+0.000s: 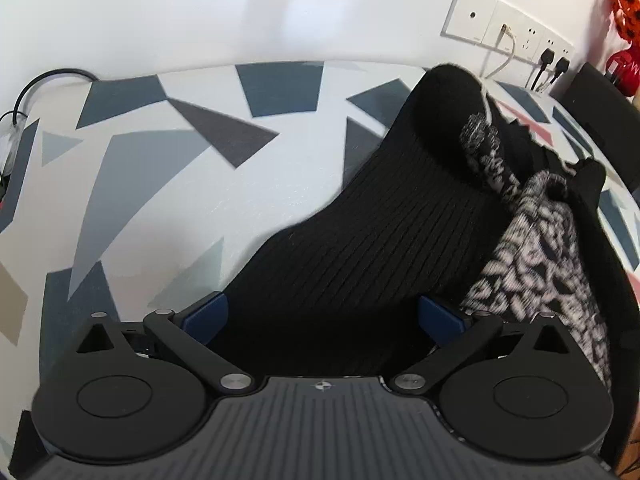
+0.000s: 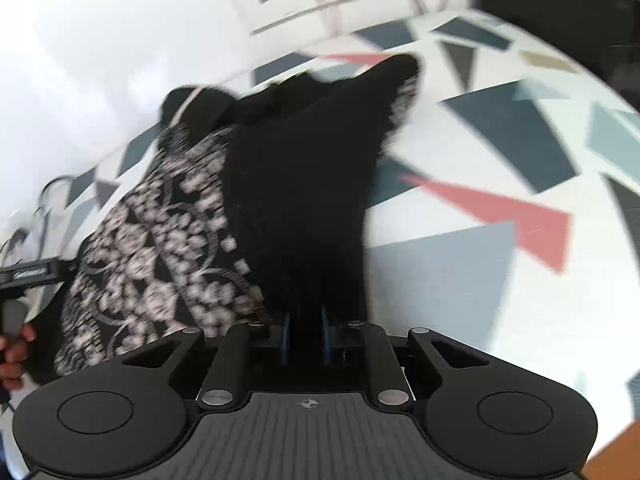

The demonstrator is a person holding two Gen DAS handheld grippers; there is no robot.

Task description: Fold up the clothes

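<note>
A black ribbed knit garment with a black-and-white patterned panel lies bunched on the patterned tablecloth. My left gripper is open, its blue pads wide apart on either side of the black fabric. In the right wrist view the same garment hangs lifted, its patterned panel at the left. My right gripper is shut on the garment's black edge. The left gripper's handle and a hand show at the far left.
A white wall with a socket strip and plugged cables runs behind the table. A red vase with orange flowers and a black box stand at the far right. A black cable lies at the table's left edge.
</note>
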